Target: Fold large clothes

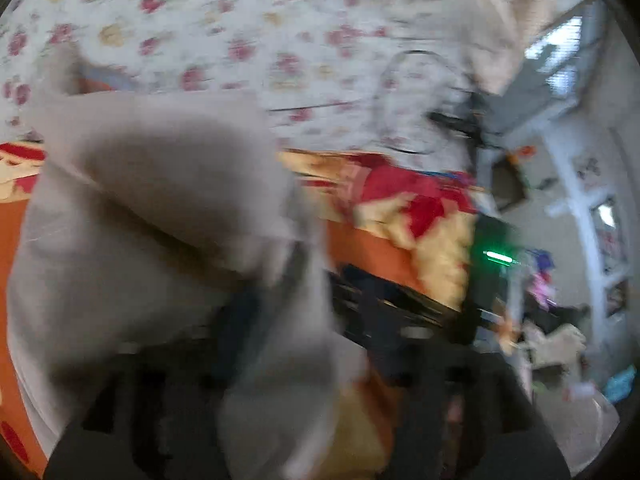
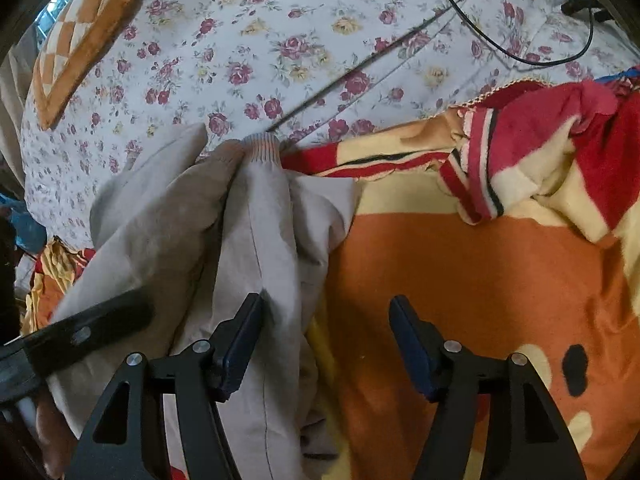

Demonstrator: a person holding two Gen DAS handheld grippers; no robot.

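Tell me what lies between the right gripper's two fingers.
In the right wrist view, the open right gripper spans the grey garment's edge and the orange blanket.

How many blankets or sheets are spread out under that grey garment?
2. The orange cartoon blanket lies directly under the grey garment, nearest the camera. The white flowered sheet lies beyond it, farther back. More layers may be hidden underneath.

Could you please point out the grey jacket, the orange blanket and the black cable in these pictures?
grey jacket [image 2: 264, 220]: right wrist view, on its flat panel below the ribbed cuff.
orange blanket [image 2: 460, 264]: right wrist view, on its plain orange area.
black cable [image 2: 452, 4]: right wrist view, on its curve over the floral sheet.
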